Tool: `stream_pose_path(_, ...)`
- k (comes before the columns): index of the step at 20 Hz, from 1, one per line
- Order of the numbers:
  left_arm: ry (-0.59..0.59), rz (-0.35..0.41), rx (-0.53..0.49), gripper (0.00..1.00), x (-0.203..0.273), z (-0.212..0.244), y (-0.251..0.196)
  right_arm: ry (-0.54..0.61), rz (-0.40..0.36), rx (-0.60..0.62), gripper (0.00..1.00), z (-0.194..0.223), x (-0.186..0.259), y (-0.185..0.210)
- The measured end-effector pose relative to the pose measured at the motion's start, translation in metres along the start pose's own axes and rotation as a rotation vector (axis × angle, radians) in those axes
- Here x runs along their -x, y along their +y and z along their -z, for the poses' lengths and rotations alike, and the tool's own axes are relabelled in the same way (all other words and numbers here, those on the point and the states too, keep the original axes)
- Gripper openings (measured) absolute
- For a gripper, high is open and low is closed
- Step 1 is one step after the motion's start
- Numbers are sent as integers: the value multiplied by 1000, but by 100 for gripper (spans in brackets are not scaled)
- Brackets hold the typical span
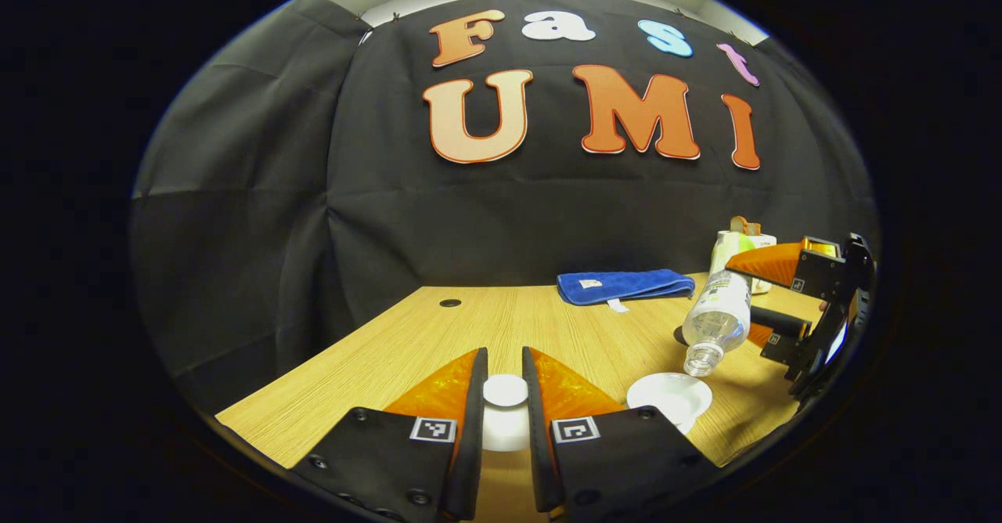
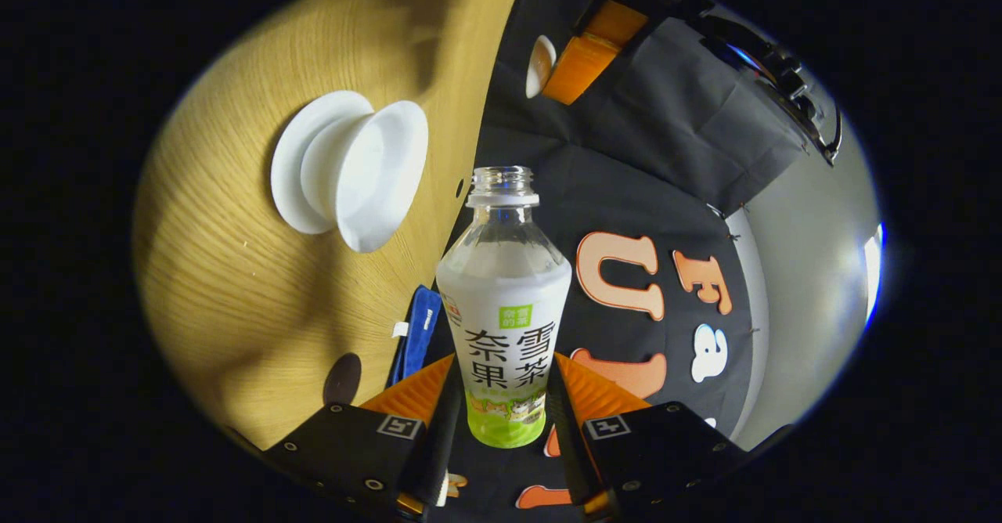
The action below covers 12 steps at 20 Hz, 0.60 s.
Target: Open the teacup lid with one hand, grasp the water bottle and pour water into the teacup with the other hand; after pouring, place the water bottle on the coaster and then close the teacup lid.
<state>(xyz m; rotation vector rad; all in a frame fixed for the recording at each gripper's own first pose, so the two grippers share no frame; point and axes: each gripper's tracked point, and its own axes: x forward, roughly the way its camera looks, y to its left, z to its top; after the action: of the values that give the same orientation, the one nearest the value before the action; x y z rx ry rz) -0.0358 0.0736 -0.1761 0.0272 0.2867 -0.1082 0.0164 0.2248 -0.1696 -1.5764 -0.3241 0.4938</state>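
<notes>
In the left gripper view my left gripper (image 1: 505, 357) is shut on the white teacup lid (image 1: 505, 394), held just over the table's near edge. To its right the white teacup (image 1: 669, 398) stands uncovered. The uncapped water bottle (image 1: 716, 315) is tilted mouth-down just above the cup, and the right gripper (image 1: 787, 304) holds its body. In the right gripper view my right gripper (image 2: 505, 362) is shut on the water bottle (image 2: 505, 311), whose mouth points past the teacup (image 2: 376, 174) on its saucer. A dark round coaster (image 2: 342, 378) lies on the table behind the cup. The left gripper (image 2: 583, 61) holds the lid (image 2: 538, 65) farther off.
A folded blue towel (image 1: 626, 284) lies at the back of the wooden table (image 1: 470, 327). Some small containers (image 1: 744, 233) stand at the back right, behind the bottle. A small dark hole (image 1: 450, 302) marks the tabletop at the back left.
</notes>
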Motion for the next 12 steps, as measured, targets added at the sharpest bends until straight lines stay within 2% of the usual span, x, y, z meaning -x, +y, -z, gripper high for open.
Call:
stream_pose_path(1,-4,2,-1,30,0,-3,-2,8,-10,-63,59,3,-2,1)
stream_pose_path(2,-7,6,-1,30,1,-3,-5,21,-18,-123,61,6,-2,1)
stream_pose_path(4,-5,15,-10,27,0,-3,-12,38,26,-209,59,14,1,-10)
stream_pose_path(6,-14,21,-17,30,-2,-10,-21,67,51,-297,61,27,1,-18)
stream_pose_path(8,-26,34,-14,27,-4,-14,-32,91,73,-414,61,40,-2,-26)
stream_pose_path(9,-32,42,-13,30,-4,-18,-37,99,84,-478,61,48,-4,-33)
stream_pose_path(12,-53,69,-10,30,-6,-27,-56,122,103,-674,61,65,-9,-46)
